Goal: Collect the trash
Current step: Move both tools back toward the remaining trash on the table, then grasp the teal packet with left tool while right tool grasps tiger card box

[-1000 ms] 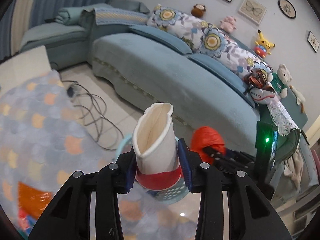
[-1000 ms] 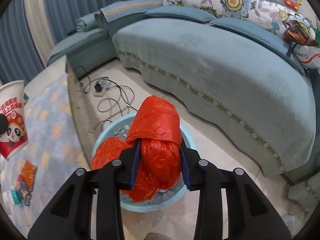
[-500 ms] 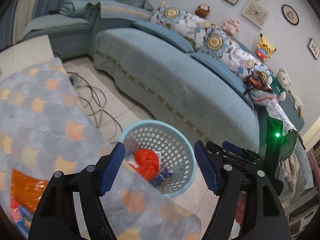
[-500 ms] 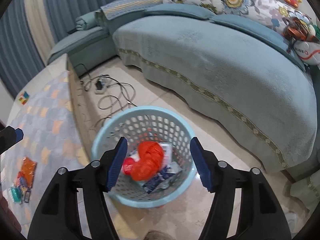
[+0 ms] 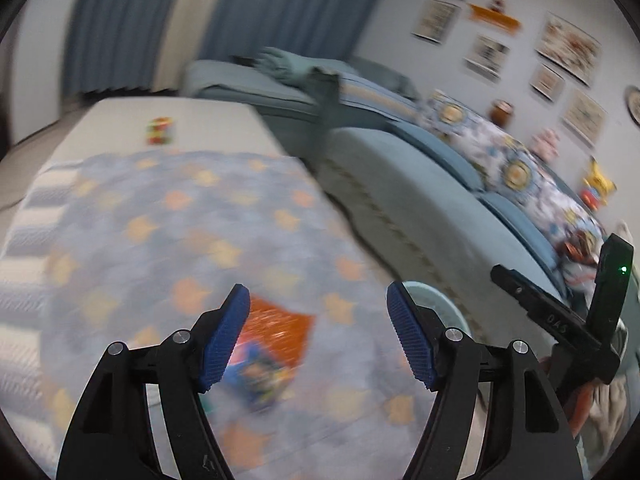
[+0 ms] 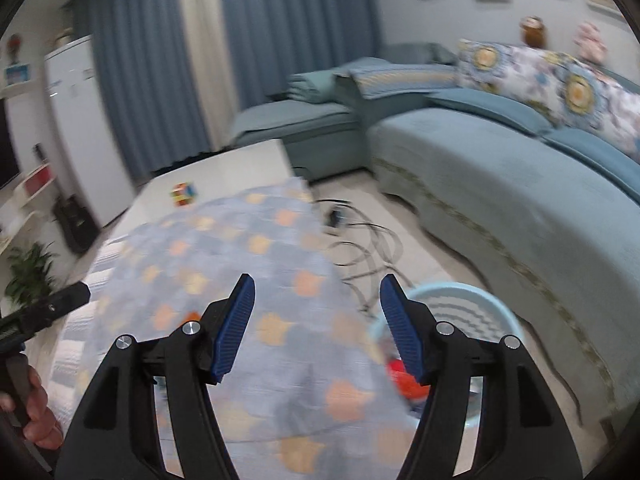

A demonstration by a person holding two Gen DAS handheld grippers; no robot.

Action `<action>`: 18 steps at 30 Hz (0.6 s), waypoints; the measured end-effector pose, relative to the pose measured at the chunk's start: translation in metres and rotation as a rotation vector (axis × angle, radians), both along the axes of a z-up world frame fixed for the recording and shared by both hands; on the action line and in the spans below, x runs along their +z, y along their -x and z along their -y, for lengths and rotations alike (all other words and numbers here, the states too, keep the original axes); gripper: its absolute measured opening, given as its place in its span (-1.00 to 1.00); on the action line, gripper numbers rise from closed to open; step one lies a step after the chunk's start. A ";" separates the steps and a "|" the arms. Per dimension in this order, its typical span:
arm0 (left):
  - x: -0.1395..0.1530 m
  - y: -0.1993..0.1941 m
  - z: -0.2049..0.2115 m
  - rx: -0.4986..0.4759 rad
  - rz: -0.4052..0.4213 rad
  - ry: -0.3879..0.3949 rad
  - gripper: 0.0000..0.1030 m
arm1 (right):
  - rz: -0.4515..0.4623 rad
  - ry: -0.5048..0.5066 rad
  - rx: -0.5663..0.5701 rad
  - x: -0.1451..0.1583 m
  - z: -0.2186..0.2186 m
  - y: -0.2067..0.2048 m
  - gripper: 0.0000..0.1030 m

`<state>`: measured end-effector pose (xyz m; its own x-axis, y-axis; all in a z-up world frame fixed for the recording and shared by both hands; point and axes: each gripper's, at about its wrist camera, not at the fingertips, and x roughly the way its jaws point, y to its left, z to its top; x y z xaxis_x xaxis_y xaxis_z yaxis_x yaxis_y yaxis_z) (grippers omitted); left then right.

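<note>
The left gripper hangs with jaws spread wide and empty above the patterned tablecloth, an orange snack wrapper lying just under its left finger near the table's front edge; a Rubik's cube sits towards the far end. The right gripper gapes equally wide, empty; right of it, the light-blue laundry-style basket stands on the floor between table and sofa, a red bag inside.

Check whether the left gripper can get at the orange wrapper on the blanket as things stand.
Probably yes: the left gripper is open and empty, and the orange wrapper lies uncovered on the blanket just ahead of its fingers.
</note>
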<state>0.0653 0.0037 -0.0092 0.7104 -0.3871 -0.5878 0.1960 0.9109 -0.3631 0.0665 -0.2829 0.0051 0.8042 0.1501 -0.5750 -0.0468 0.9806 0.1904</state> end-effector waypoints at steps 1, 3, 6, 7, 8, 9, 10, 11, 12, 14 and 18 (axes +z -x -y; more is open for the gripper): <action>-0.004 0.005 -0.017 0.017 -0.008 0.020 0.33 | -0.001 -0.002 0.025 -0.001 -0.012 -0.003 0.19; -0.012 0.013 -0.044 0.059 -0.026 0.036 0.33 | -0.006 -0.005 0.077 -0.005 -0.037 -0.009 0.19; -0.031 0.022 -0.072 0.115 -0.067 0.029 0.33 | -0.023 0.020 0.148 -0.018 -0.072 -0.016 0.19; -0.037 0.023 -0.076 0.121 -0.081 0.032 0.33 | -0.030 0.031 0.171 -0.023 -0.081 -0.019 0.19; -0.045 0.024 -0.082 0.127 -0.097 0.035 0.33 | -0.040 0.046 0.194 -0.028 -0.092 -0.021 0.19; -0.055 0.023 -0.085 0.129 -0.119 0.036 0.33 | -0.055 0.065 0.223 -0.037 -0.105 -0.025 0.19; -0.063 0.020 -0.086 0.132 -0.140 0.036 0.33 | -0.066 0.077 0.243 -0.044 -0.114 -0.026 0.19; -0.072 0.018 -0.087 0.136 -0.162 0.037 0.33 | -0.079 0.087 0.263 -0.051 -0.122 -0.028 0.19; -0.086 0.013 -0.088 0.136 -0.195 0.041 0.32 | -0.102 0.098 0.292 -0.062 -0.133 -0.031 0.19; -0.102 0.007 -0.087 0.140 -0.230 0.043 0.28 | -0.129 0.111 0.329 -0.076 -0.144 -0.032 0.19; -0.133 -0.004 -0.084 0.143 -0.298 0.045 0.20 | -0.183 0.120 0.404 -0.102 -0.162 -0.031 0.19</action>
<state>0.0690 0.0879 -0.1418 0.5591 -0.3266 -0.7621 -0.0533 0.9031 -0.4261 0.0971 -0.1206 -0.0967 0.5786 0.3542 -0.7346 -0.4062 0.9062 0.1170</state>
